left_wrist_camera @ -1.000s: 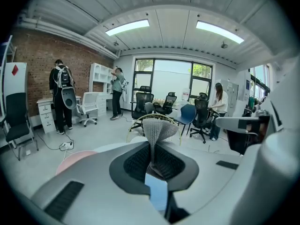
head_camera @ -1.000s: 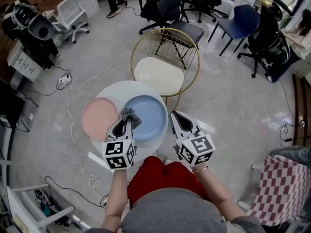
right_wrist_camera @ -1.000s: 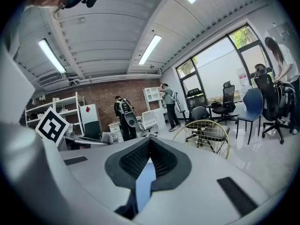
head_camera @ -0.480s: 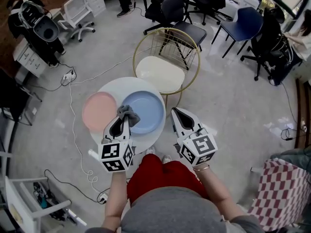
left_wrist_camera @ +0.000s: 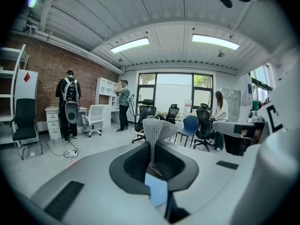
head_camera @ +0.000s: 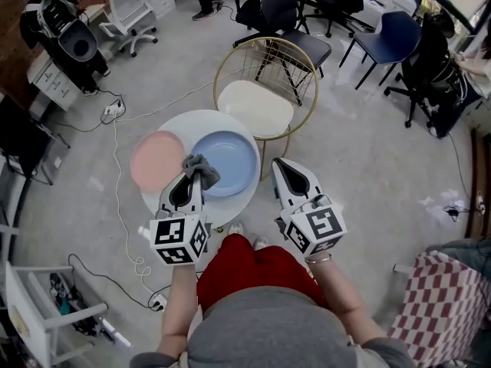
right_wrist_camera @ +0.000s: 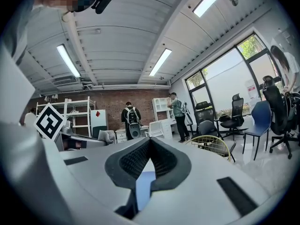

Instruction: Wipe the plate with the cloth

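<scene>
Both plates have drifted slightly up the head view: one blue plate and one pink plate on the surface, with the single cloth over the blue plate's left rim. Left gripper view: the left hand-held gripper is clamped on a bunched fold of the cloth, which looks soft, limp and light, best held there. Right gripper view: the right hand-held gripper is closed on nothing.

Person wore a grey top with forearms bare, and red legwear below. Thin bracelet at right wrist. Left gripper and right gripper: pale grey moulded shells, black ribbed fingers, each backed by a white cube bearing black square markers.
</scene>
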Demonstrator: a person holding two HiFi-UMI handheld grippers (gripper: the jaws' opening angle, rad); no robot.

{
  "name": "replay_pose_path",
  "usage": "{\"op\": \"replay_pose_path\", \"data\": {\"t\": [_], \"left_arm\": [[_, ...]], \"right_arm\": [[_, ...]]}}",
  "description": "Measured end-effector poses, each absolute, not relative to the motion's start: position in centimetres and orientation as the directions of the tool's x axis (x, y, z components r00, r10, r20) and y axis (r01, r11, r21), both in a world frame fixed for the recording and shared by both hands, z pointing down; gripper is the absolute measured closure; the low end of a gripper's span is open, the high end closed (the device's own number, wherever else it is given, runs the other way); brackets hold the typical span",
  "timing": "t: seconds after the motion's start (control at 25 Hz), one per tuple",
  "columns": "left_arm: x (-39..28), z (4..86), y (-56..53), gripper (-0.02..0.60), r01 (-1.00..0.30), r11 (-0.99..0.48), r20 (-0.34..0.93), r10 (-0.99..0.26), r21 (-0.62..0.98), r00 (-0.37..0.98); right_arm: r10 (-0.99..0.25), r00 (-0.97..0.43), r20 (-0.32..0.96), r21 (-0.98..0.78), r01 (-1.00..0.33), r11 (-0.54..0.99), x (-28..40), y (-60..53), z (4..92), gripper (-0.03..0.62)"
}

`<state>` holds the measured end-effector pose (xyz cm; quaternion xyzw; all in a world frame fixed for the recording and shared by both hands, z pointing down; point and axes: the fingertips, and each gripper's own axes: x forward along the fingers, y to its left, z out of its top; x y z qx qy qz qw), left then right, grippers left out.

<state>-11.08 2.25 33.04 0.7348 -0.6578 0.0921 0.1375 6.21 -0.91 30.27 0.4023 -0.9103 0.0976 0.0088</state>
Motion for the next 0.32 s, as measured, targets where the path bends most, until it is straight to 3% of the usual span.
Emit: {"op": "replay_pose_path", "data": {"t": [0.32], "left_arm": [[-10.81,31.99,3.35,0.545,-0.993,-0.089,0.286,-0.952,0.080,0.109]], "right_arm": [[-0.734,-0.676,0.069,-0.156,-0.734,0.661,6.93,-0.24,29.49,0.566]]}}
